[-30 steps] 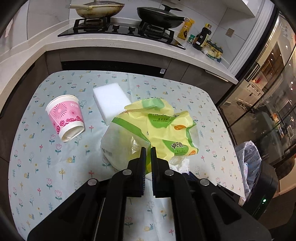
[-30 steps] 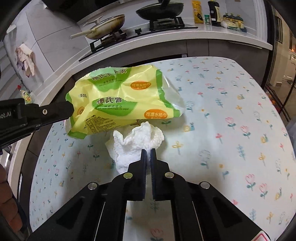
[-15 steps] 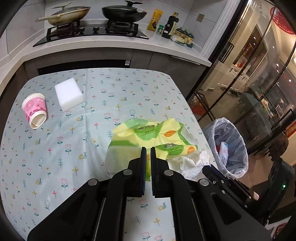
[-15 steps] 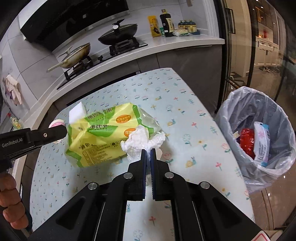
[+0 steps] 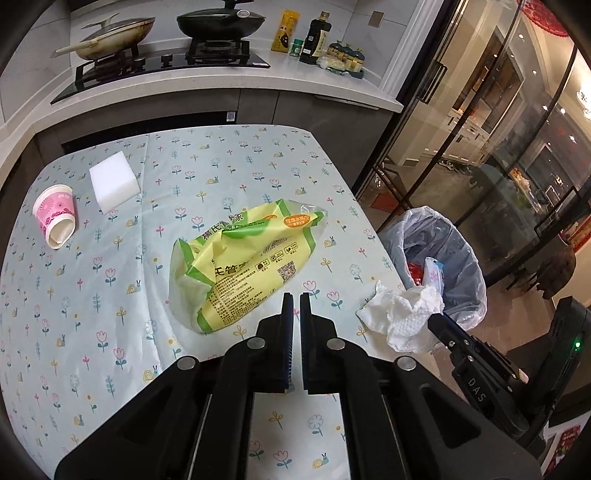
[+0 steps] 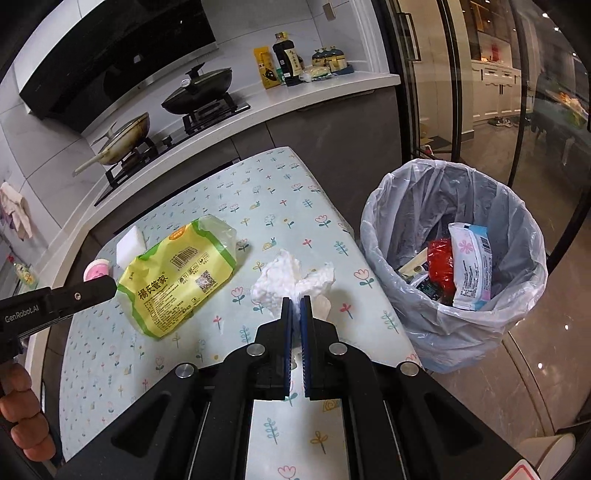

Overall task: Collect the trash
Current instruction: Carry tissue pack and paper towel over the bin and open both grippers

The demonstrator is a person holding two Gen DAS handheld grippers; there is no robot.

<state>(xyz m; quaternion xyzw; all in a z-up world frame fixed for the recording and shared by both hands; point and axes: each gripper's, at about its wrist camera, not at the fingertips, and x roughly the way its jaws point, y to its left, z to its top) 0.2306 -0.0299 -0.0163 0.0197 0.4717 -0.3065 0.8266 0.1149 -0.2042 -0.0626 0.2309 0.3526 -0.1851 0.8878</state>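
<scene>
Though pinched, tissue [image 6: 284, 282] beyond right gripper [image 6: 295, 301].

Two pans [image 5: 221, 23] on stove [image 5: 162, 62]; bottles [image 5: 316, 38] on counter.

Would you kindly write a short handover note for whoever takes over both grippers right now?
Right gripper: shut on the crumpled paper towel, held above the table edge near the lined trash bin.
Left gripper: shut, holding nothing; the yellow bag lies on the table just ahead of it.
Done: the bin already holds several wrappers.
Left: drop the towel into the bin, then collect the yellow bag and the tipped pink paper cup. The white sponge block beside the cup may not be trash.
</scene>
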